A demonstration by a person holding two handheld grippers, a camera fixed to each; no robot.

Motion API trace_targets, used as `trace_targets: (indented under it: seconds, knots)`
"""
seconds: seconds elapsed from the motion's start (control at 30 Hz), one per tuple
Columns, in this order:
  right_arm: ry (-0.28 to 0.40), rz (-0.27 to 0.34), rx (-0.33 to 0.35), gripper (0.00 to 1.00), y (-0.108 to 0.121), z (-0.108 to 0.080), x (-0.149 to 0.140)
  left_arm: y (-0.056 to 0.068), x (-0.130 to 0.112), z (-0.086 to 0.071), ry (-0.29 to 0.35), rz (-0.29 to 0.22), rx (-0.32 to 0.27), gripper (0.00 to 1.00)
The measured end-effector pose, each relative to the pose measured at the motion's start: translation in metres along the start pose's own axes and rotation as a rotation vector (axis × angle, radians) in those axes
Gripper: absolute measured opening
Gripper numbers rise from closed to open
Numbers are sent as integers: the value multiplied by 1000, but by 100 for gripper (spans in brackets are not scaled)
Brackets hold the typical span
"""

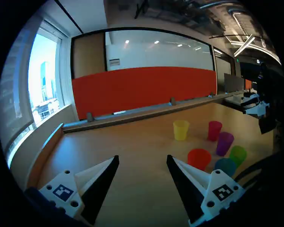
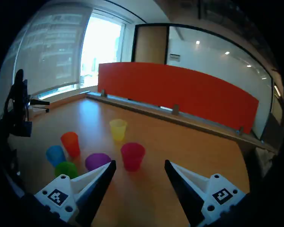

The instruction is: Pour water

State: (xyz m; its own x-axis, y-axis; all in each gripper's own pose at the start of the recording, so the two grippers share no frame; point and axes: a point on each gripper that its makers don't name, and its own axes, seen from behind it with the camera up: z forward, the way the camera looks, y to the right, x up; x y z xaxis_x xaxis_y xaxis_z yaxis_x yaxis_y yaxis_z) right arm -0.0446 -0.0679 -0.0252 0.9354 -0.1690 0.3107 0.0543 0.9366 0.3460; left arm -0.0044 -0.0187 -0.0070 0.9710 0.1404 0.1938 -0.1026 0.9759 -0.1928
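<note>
Jaws wide apart and empty on the left gripper (image 1: 142, 156) and the right gripper (image 2: 140, 162), both above the wooden worktop (image 1: 134, 140).
Six upright cups stand clustered at the right of the left gripper view: yellow cup (image 1: 180, 129), pink cup (image 1: 214, 130), purple cup (image 1: 224, 143), green cup (image 1: 237, 155), orange cup (image 1: 199, 159), blue cup (image 1: 225, 165). In the right gripper view the cluster sits lower left; contents cannot be told.
</note>
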Motion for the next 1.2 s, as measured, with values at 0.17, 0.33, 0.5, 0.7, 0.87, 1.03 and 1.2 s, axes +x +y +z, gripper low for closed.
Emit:
trace_targets:
  seconds: [0.17, 0.33, 0.5, 0.7, 0.87, 1.03, 1.2]
  knots:
    - [64, 22, -93, 100, 12, -2, 9, -9, 16, -8, 83, -53, 64, 94]
    - [137, 50, -183, 100, 26, -7, 20, -12, 25, -15, 152, -119, 111, 93]
    - [217, 99, -262, 100, 40, -16, 27, -12, 24, -19, 191, -164, 138, 94]
    - [291, 164, -322, 100, 52, -24, 26, -6, 15, -17, 220, -167, 175, 93]
    - [339, 181, -361, 100, 57, -28, 24, 1, 5, -12, 226, -189, 184, 93]
    - [369, 182, -394, 100, 62, -32, 22, 1, 2, -10, 238, -180, 203, 93]
    - [387, 179, -418, 100, 67, -34, 19, 1, -3, -8, 241, -152, 224, 93]
